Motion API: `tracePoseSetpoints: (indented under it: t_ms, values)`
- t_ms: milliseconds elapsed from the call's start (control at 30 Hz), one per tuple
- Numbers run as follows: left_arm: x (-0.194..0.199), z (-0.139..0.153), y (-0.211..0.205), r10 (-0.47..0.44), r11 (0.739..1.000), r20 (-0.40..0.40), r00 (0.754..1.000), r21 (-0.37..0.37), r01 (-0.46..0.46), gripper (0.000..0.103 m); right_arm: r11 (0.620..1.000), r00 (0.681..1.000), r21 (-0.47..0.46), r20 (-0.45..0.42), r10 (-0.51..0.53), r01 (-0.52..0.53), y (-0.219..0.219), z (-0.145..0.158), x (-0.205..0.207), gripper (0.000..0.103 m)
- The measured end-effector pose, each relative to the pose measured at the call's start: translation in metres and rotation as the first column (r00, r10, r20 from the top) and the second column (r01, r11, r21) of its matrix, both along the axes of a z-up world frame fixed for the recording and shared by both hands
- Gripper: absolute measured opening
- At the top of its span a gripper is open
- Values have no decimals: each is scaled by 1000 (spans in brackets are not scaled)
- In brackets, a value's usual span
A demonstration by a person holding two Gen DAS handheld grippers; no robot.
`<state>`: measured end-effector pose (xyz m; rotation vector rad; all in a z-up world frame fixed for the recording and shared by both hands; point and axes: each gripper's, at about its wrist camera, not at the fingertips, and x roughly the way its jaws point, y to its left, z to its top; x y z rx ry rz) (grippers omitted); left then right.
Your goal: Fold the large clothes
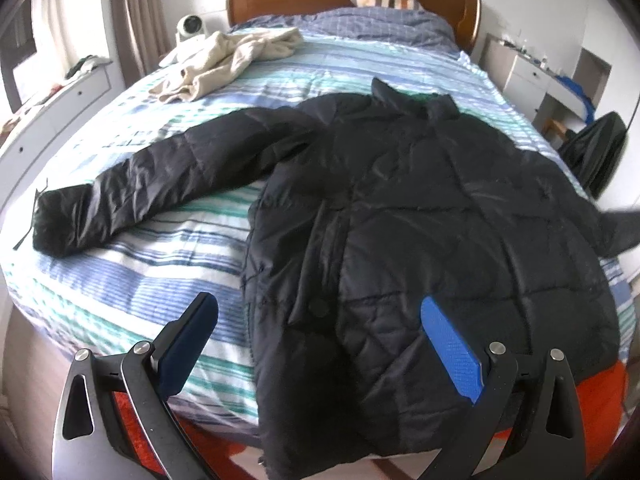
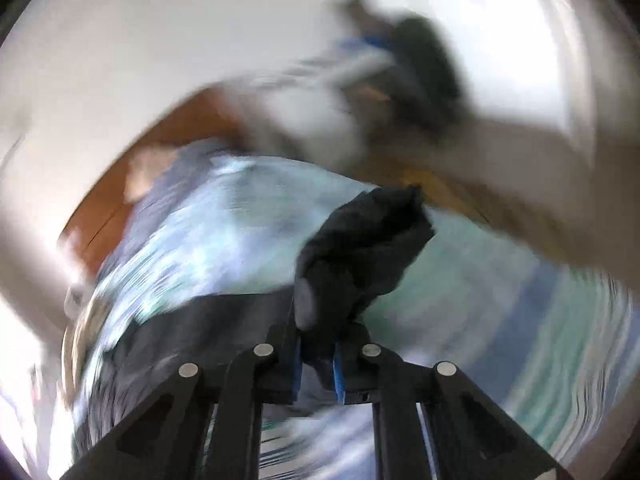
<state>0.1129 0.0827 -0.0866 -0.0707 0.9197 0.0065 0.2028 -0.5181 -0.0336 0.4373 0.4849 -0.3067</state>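
Left wrist view: the black quilted jacket (image 1: 400, 208) lies spread front-up on the striped bed (image 1: 120, 280), one sleeve (image 1: 132, 188) stretched out to the side, a beige garment (image 1: 228, 60) heaped near the headboard. The left gripper (image 1: 320, 320) hovers over the hem, jaws spread wide, nothing between them.

Right wrist view, heavily blurred: the right gripper (image 2: 316, 364) has its jaws pinching a bunched end of the jacket's dark fabric (image 2: 360, 248). Puffy, light, slick shell, so it probably slips; take cuffs, hem and seams.
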Motion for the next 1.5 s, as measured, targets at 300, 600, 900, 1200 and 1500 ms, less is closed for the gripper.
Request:
tracePoseSetpoints:
  t_ms: [300,600,900,1200,1500]
  values:
    - [-6,4,-10,-12,1000,25,1000,-23,12,101,789,837,-291,-87,541,-540,260,32,52,11]
    - [-20,3,4,19,1000,33,999,-25,-18,101,675,688,-164,-304,659,-720,374,-73,83,13]
    - [-13,1,4,-5,994,9,1000,-114,6,101,634,620,-43,-269,737,-772,372,-86,42,81]
    - [71,-1,-68,-251,907,-62,966,-364,213,101,707,699,1,-148,700,-707,321,-51,-26,81]
    - [170,-35,-174,-381,907,-181,907,-265,328,14,782,774,-3,-143,616,-623,279,-40,-56,81]
